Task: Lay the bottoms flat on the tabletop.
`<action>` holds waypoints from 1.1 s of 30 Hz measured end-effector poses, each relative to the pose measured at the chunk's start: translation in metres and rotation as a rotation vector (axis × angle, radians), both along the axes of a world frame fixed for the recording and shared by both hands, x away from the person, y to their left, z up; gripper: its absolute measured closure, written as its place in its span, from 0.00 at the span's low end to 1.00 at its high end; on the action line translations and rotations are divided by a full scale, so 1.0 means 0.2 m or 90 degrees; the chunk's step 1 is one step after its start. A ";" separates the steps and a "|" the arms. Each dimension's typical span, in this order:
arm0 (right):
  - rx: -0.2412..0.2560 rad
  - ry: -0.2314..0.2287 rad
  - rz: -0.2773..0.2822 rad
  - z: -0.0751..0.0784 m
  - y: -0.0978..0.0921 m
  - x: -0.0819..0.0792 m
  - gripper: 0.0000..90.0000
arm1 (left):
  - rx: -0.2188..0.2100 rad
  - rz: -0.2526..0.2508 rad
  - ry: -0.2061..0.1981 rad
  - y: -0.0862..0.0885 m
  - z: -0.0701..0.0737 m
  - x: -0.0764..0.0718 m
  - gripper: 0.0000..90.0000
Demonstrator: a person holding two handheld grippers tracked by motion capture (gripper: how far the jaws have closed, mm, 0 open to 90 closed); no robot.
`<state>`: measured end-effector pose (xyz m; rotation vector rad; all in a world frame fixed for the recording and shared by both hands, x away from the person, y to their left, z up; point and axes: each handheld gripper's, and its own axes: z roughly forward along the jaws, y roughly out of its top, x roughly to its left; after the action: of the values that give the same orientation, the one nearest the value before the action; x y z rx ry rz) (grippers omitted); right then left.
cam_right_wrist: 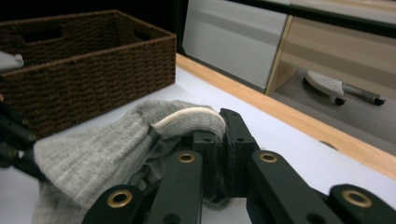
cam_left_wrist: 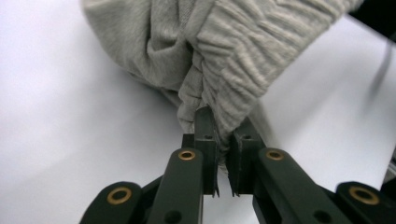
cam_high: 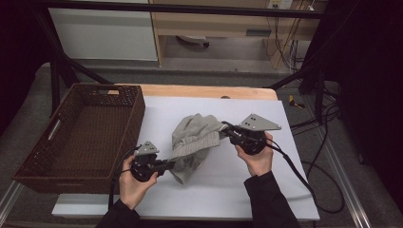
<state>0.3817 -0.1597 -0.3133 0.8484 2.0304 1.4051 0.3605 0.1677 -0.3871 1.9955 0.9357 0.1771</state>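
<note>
A grey knitted garment [cam_high: 192,142] lies bunched in the middle of the white table sheet [cam_high: 266,190]. My left gripper [cam_high: 167,164] holds its near left edge; in the left gripper view the jaws are shut on the ribbed hem [cam_left_wrist: 233,84] of the garment. My right gripper [cam_high: 227,130] is shut on the garment's right side. In the right gripper view the grey knit [cam_right_wrist: 107,154] with a pale rim [cam_right_wrist: 187,116] is pinched between the jaws [cam_right_wrist: 219,140]. The cloth is stretched between the two grippers.
A dark brown woven basket [cam_high: 78,137] stands at the table's left, seen also in the right gripper view [cam_right_wrist: 84,70]. A wooden table edge [cam_high: 204,90] runs along the back. Cables [cam_high: 323,190] trail off to the right on the floor.
</note>
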 end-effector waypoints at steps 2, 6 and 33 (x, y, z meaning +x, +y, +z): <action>0.005 -0.007 -0.003 0.03 -0.03 -0.01 0.95 | -0.011 0.004 -0.001 0.00 0.05 0.03 0.93; 0.006 -0.007 -0.020 0.06 -0.04 0.00 0.95 | 0.000 0.010 0.005 -0.02 0.07 0.13 0.93; -0.061 0.164 -0.129 -0.51 -0.13 0.32 0.93 | 0.015 -0.012 0.060 -0.09 -0.31 0.07 0.58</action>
<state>0.4457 -0.1851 -0.4145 1.2066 2.1091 1.1268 0.3746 0.1500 -0.4488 2.0488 0.9788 0.0846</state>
